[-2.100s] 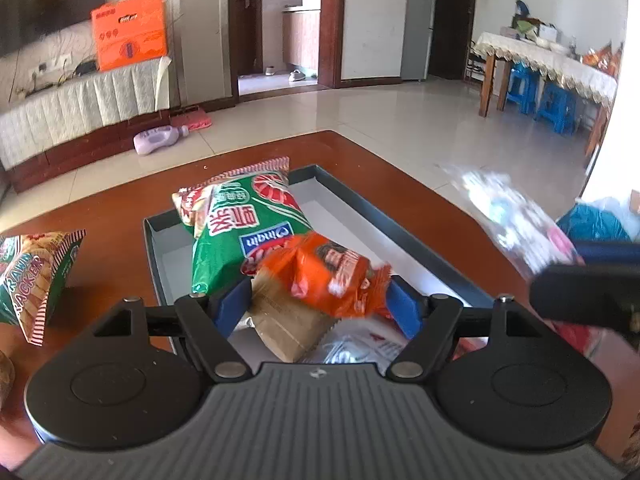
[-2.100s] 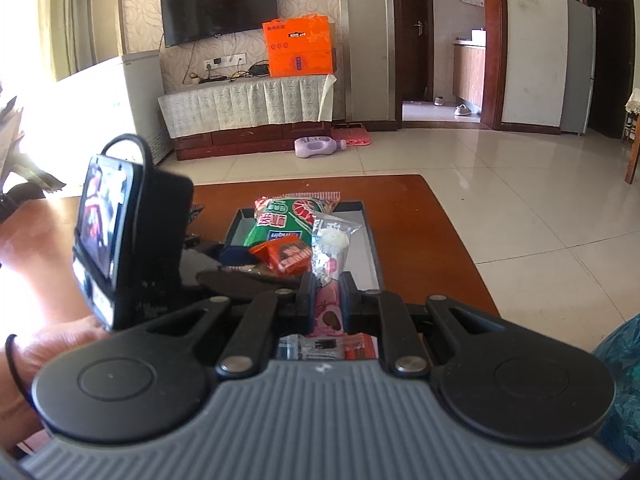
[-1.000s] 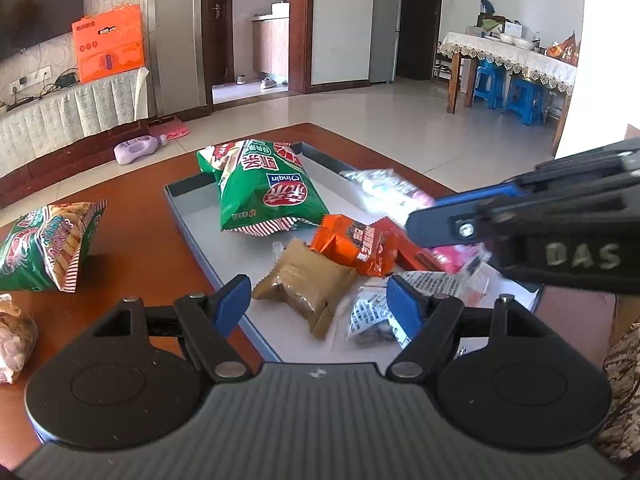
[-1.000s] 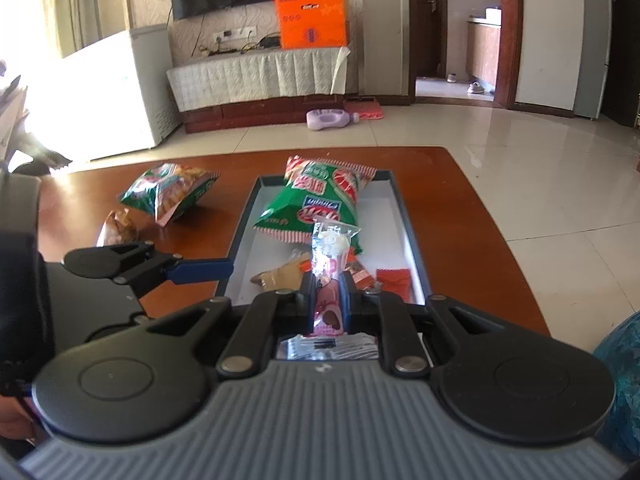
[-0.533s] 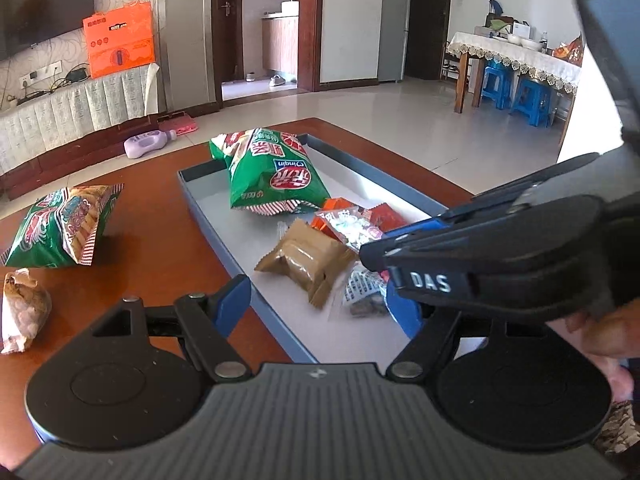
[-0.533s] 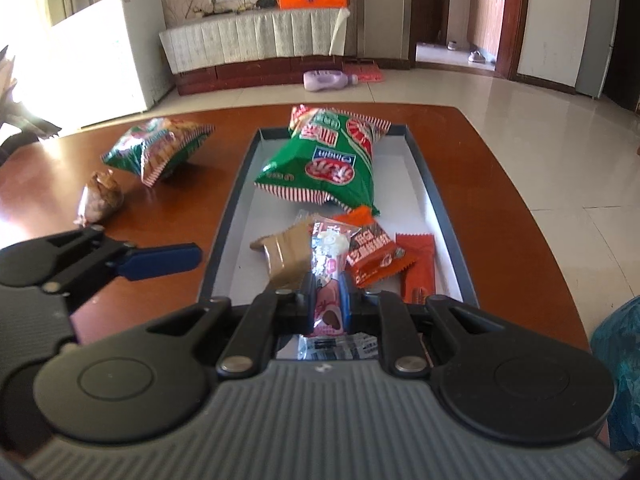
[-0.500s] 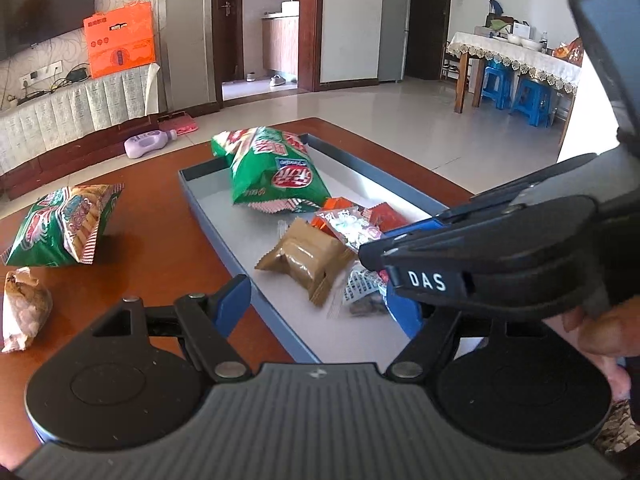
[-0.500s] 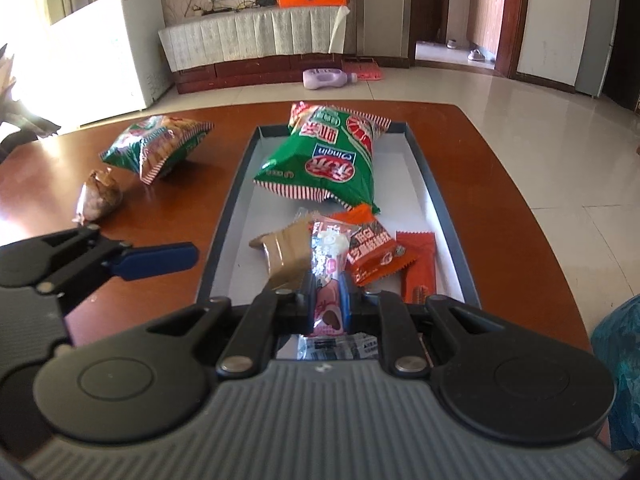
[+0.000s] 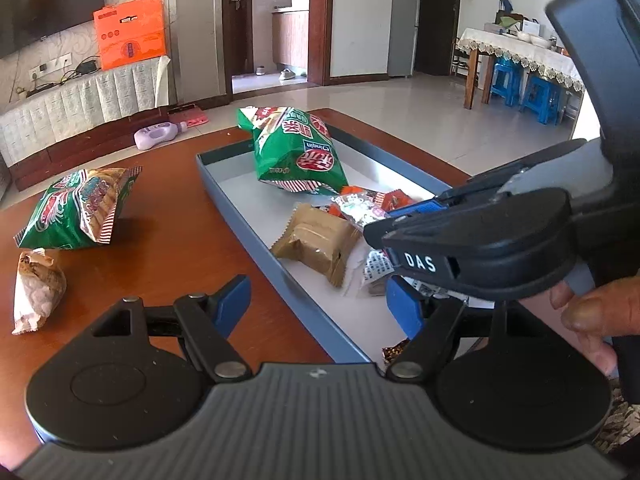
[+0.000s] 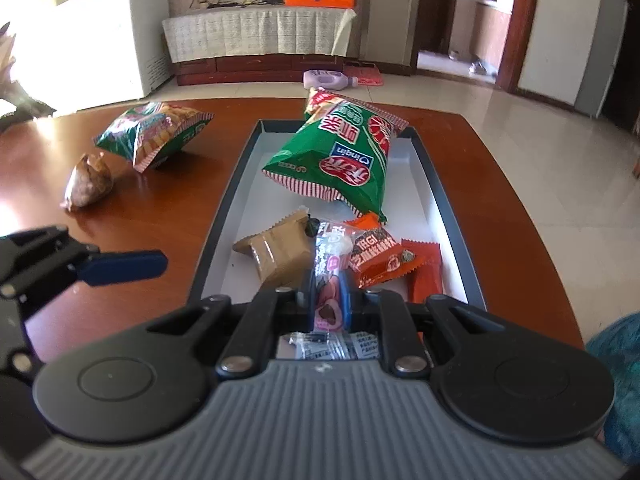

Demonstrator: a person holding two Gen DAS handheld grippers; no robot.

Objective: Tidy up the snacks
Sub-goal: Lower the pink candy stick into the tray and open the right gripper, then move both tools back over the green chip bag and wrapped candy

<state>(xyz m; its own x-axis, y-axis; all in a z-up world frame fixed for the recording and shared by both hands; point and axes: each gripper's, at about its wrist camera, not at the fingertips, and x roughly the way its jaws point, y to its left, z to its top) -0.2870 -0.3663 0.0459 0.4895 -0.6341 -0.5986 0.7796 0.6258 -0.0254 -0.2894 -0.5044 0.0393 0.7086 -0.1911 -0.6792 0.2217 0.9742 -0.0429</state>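
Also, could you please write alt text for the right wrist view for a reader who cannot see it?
The right gripper is shut on a pink-and-clear snack packet above the near end of a grey tray on a brown table. The tray holds a green chip bag, a tan packet and orange packets. Another green bag lies on the table to the left.

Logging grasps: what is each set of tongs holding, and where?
Right tongs: shut on the pink snack packet, gripping its near end. Left tongs: open, holding nothing.

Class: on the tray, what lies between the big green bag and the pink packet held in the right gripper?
In the right wrist view, the tan packet and orange packet lie between the green bag and the pink packet.
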